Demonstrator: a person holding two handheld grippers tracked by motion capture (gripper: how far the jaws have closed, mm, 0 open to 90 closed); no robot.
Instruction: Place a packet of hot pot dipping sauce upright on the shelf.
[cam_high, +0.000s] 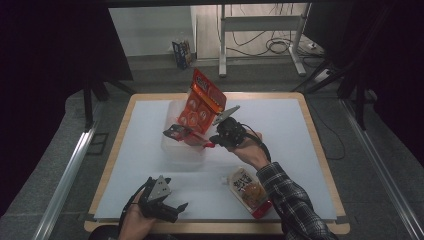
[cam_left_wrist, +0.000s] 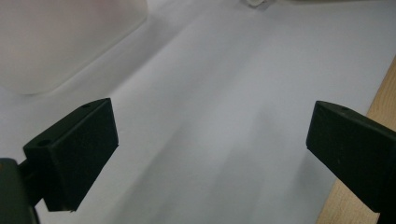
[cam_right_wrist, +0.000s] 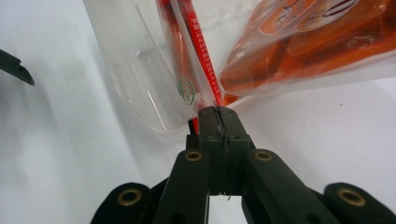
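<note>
Right gripper view: snack bag (cam_right_wrist: 299, 42) between hand-held gripper (cam_right_wrist: 217, 112) jaws

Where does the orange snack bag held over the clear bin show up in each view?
High view: orange snack bag stands tilted at centre, above the clear bin.
Left gripper view: no bag; bin corner upper left.
Right gripper view: bag upper right, its edge pinched by the right gripper.
Shared landmark: the bin.
</note>
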